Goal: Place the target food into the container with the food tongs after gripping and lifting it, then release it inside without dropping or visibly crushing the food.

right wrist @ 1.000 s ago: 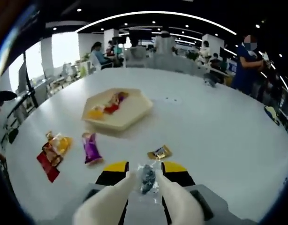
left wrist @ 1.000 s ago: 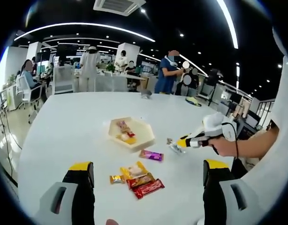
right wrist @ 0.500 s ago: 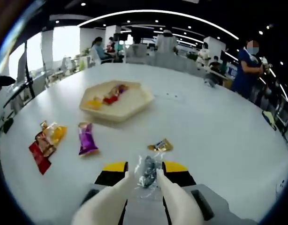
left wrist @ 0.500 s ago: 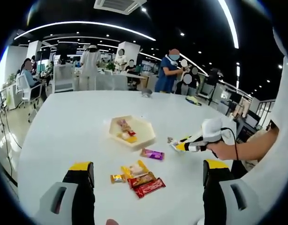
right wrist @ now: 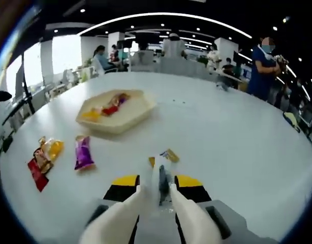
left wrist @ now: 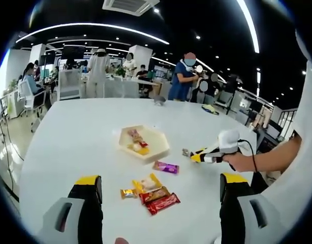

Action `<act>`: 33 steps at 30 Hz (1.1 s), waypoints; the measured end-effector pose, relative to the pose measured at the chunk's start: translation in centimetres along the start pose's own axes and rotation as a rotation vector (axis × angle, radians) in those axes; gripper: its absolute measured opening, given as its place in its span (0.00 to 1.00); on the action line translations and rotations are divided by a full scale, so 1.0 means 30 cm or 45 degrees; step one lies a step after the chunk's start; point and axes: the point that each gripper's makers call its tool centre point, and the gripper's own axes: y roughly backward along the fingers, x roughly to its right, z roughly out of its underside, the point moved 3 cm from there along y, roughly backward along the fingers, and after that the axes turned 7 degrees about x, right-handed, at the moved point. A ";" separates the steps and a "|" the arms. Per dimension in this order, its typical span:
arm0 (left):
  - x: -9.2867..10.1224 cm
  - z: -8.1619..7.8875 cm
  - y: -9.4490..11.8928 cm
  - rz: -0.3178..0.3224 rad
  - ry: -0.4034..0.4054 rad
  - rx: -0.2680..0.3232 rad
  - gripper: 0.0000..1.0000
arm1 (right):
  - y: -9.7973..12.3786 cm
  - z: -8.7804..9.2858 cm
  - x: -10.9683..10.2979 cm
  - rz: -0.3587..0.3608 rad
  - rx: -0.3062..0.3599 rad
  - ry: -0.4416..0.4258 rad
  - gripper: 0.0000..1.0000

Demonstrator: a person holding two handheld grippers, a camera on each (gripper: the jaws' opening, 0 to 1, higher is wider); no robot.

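A beige hexagonal tray on the white table holds a few wrapped sweets. In the right gripper view, my right gripper carries white tongs whose tips are shut on a clear-wrapped dark candy, held just above the table, short of the tray. In the left gripper view, that gripper comes in from the right in a person's hand, its tip right of the tray. My left gripper stands wide open with nothing between its jaws.
A gold candy lies just beyond the tongs. A purple candy and a cluster of red and yellow wrapped snacks lie near the tray. People and desks stand beyond the table's far edge.
The right gripper has risen and moved forward toward the tray with the clear-wrapped candy, which now stands edge-on between the tongs. The left gripper has stayed put.
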 end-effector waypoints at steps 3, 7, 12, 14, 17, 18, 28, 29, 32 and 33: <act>-0.001 -0.002 -0.001 -0.004 0.004 0.002 0.96 | 0.014 -0.008 -0.021 -0.019 0.001 -0.005 0.21; 0.002 -0.005 -0.005 -0.007 0.002 0.002 0.96 | 0.016 -0.013 -0.012 -0.030 -0.026 -0.079 0.20; 0.010 -0.008 -0.011 -0.004 -0.003 0.000 0.96 | 0.032 -0.034 0.011 -0.037 -0.021 -0.102 0.19; 0.012 -0.009 -0.012 0.000 -0.007 0.003 0.96 | 0.041 -0.047 0.012 -0.032 -0.005 -0.098 0.19; 0.017 -0.016 -0.014 0.004 -0.009 0.014 0.96 | 0.060 -0.070 0.005 -0.054 0.018 -0.080 0.19; 0.019 -0.019 -0.015 0.004 -0.010 0.018 0.96 | 0.066 -0.074 0.002 -0.066 0.017 -0.084 0.19; 0.050 -0.015 -0.002 0.024 -0.011 0.037 0.96 | 0.164 -0.189 -0.023 -0.131 0.159 -0.042 0.19; 0.055 -0.013 -0.002 0.030 -0.009 0.039 0.96 | 0.173 -0.196 -0.026 -0.142 0.162 -0.050 0.19; 0.062 -0.007 -0.001 0.041 -0.013 0.033 0.96 | 0.201 -0.220 -0.038 -0.160 0.195 -0.050 0.19; 0.066 -0.009 -0.001 0.047 -0.012 0.036 0.96 | 0.209 -0.227 -0.037 -0.159 0.211 -0.065 0.19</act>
